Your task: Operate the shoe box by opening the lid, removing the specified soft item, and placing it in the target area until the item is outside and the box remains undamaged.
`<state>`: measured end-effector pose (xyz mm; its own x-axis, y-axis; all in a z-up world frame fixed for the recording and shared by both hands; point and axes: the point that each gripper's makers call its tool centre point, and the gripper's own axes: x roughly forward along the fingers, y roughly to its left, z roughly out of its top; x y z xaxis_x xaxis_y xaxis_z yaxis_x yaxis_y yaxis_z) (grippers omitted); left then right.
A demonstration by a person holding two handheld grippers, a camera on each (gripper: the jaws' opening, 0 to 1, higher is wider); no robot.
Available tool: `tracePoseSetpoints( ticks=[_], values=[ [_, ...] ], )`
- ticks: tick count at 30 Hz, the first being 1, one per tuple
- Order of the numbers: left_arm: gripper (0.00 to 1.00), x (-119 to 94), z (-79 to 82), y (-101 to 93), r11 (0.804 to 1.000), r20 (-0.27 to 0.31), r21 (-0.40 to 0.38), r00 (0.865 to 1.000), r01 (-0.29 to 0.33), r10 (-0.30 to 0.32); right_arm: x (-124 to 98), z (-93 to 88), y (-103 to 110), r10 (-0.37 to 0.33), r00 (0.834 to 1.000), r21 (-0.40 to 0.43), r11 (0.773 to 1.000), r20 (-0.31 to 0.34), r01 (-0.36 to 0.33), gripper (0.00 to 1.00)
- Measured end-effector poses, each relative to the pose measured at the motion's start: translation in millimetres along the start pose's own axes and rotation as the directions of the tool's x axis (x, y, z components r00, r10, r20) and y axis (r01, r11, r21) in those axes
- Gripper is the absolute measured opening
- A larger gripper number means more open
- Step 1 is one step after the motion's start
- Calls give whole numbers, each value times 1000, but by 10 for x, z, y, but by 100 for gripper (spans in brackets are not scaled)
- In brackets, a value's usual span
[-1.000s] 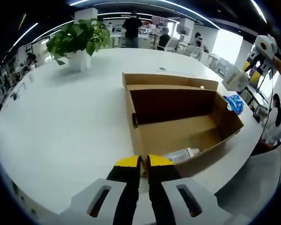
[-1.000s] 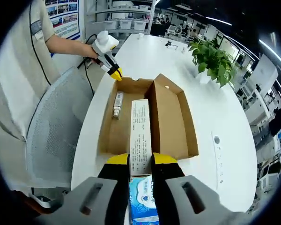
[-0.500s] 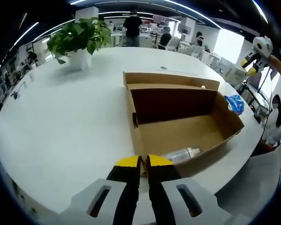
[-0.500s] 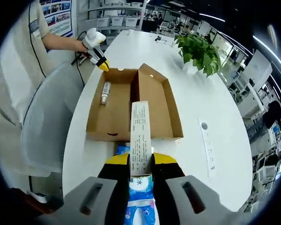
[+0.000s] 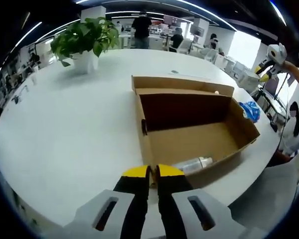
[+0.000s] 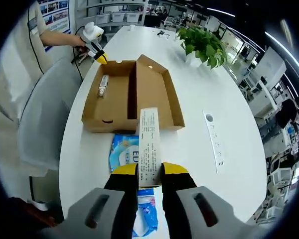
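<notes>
— What does my left tool [image 5: 153, 172] look like from here?
— Two black jaws with yellow tips, rising from pale grey mounts with slotted openings.
— And my right tool [image 6: 150, 169]?
— Same build: black jaws, yellow tips, grey slotted mounts. From it I see my light beige short sleeve [image 6: 36, 26], a dark cord running down it.

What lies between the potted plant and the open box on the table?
Only bare white table. In the left gripper view nothing stands between the plant and the box; the right gripper view shows the same.
</notes>
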<state>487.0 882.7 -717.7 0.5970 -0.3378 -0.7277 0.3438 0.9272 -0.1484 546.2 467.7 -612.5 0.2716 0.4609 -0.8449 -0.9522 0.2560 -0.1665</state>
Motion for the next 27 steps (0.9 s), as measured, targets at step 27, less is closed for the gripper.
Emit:
tracePoseSetpoints(
  ticks=[27],
  values=[
    [2,39,-8,58,999,-11,-21,1000,-30,30,319,-1048,-349,7,985,28,1000,-170,-3,14]
  ],
)
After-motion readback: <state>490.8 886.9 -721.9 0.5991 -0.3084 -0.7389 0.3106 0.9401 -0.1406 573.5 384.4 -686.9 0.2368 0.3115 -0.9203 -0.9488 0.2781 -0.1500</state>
